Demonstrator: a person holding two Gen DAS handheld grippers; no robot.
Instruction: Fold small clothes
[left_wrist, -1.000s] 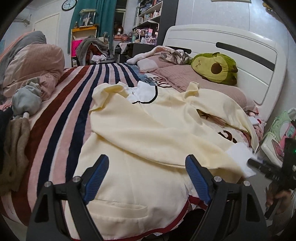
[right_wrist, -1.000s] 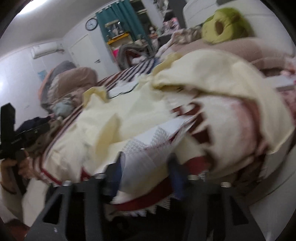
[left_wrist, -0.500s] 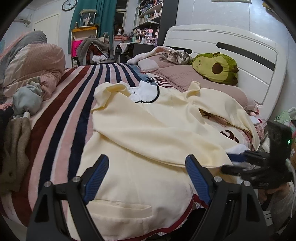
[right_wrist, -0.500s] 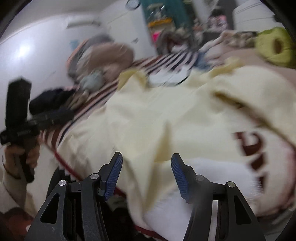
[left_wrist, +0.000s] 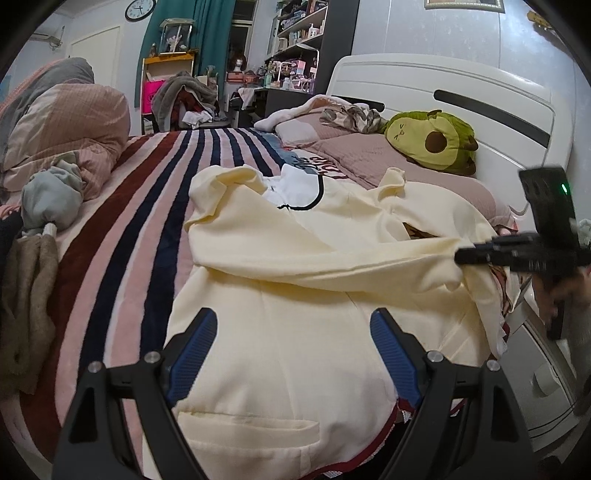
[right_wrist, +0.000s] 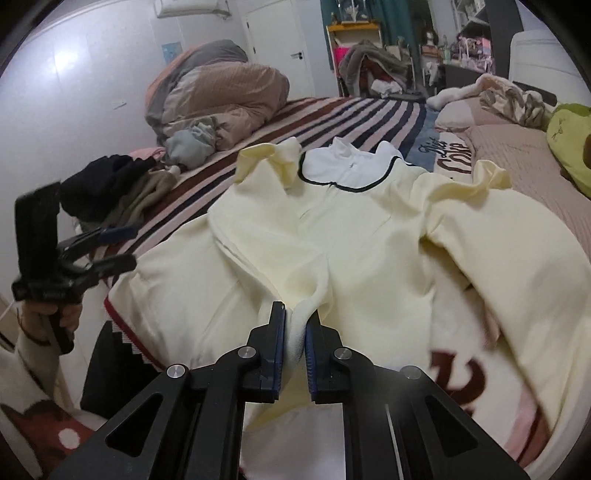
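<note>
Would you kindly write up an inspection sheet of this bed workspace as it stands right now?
Surface: striped blanket covering the bed, mostly under clothing.
Job's things: pale yellow garment with a white collar, spread out and rumpled.
Clutter: rolled duvet, grey bundle, brown and dark clothes, avocado plush.
Grippers: right gripper has just closed, pinching a fold of the garment; left gripper open above the fabric, holding nothing.
Cables: nothing seen.
Surroundings: white headboard, wall clock, teal curtain, crowded shelves.
</note>
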